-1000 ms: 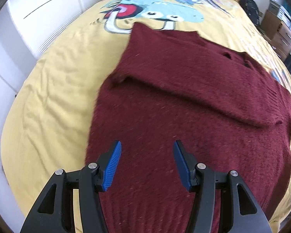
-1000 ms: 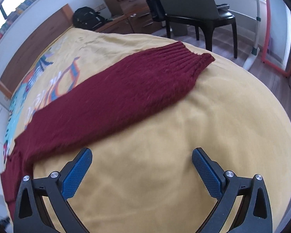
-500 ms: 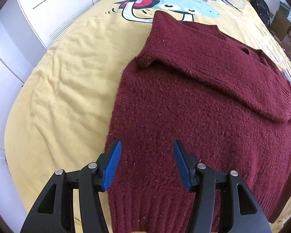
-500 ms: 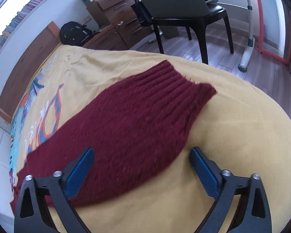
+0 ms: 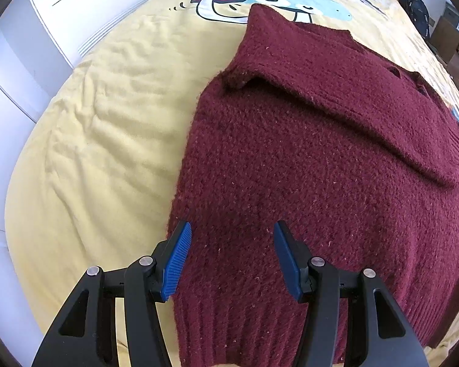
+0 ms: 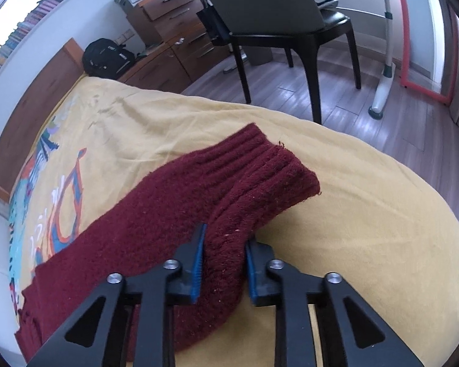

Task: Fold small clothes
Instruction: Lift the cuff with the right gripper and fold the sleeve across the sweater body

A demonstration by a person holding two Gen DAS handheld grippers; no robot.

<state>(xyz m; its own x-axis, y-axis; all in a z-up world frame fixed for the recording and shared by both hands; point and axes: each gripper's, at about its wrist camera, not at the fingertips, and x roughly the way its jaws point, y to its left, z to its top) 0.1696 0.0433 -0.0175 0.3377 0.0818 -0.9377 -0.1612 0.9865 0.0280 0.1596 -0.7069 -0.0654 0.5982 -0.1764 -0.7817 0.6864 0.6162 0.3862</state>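
My right gripper [image 6: 224, 249] has its jaws drawn in narrow, blue pads [image 6: 199, 263] pinching a bunched ridge of the sleeve [image 6: 260, 183] of the maroon sweater [image 5: 321, 159], just behind the ribbed cuff. The cuff sits lifted and humped past the fingertips; the rest of the sleeve trails back to my left across the yellow bedspread [image 6: 367, 214]. My left gripper [image 5: 232, 257] has its jaws spread wide, holding nothing, hovering over the sweater body near the ribbed hem, left pad [image 5: 177, 263] about over the garment's side edge. Contact with the knit: cannot tell. The other sleeve lies folded across the chest.
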